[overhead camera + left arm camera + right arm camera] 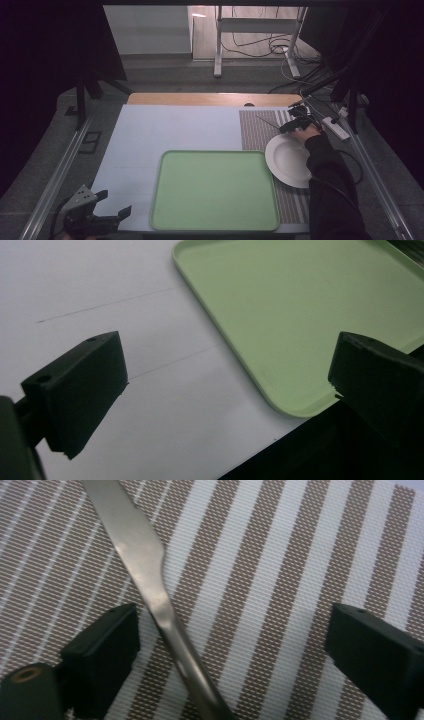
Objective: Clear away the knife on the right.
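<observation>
A silver table knife (145, 565) lies flat on the brown-and-white striped placemat (300, 555). My right gripper (230, 640) stands open over it; the knife's handle passes between the jaws, close to the left one, and neither pad presses on it. From above, the right gripper (295, 122) is at the far right of the table, just beyond the white plate (290, 160), with the knife (267, 121) pointing left from it. My left gripper (107, 207) rests open at the near left corner, holding nothing. Its jaws (225, 370) frame the corner of the green tray (300, 315).
The green tray (215, 190) sits empty at the near middle of the white table top (165, 130). The placemat (257, 132) runs down the right side under the plate. A sleeved forearm (330, 185) crosses the near right corner. Cables and a power strip (336, 127) lie past the right edge.
</observation>
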A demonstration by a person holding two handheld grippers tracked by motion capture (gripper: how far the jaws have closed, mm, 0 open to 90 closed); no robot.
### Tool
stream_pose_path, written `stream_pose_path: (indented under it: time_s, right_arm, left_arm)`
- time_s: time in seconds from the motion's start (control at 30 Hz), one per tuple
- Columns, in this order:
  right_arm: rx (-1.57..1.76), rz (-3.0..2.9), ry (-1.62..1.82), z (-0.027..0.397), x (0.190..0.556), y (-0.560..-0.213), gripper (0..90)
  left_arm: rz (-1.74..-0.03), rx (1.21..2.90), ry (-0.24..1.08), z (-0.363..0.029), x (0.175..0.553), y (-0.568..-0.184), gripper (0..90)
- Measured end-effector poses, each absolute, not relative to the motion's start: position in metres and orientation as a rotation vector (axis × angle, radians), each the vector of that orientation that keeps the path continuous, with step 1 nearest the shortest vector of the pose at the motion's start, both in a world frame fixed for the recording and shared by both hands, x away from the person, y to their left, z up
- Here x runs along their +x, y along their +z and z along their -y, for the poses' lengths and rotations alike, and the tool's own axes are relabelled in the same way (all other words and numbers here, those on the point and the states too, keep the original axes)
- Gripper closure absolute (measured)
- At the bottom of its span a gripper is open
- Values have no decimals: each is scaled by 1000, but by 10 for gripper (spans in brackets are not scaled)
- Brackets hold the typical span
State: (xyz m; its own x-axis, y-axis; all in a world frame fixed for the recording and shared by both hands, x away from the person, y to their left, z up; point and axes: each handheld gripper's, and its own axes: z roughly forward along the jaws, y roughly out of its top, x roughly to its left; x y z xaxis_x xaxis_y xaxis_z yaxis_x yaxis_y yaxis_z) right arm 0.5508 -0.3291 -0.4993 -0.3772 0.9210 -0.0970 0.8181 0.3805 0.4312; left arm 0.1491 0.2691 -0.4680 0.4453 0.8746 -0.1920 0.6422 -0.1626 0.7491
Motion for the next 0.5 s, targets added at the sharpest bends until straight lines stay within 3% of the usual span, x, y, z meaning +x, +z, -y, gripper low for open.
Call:
stream_pose_path:
  time_s: [0.1,0.23,0.5]
  right_arm:
    - [1531,-2342,486,334,550,-499,207]
    - [1483,-2400,503,336,547,-494,430]
    - [1452,-2458,489,345,542,-489,777]
  left_arm:
    - [-1280,1891,364,-269,149,-468,22]
    - [-1276,1896,367,-269,149,-468,22]
    - [-1274,1897,367,-269,149,-468,23]
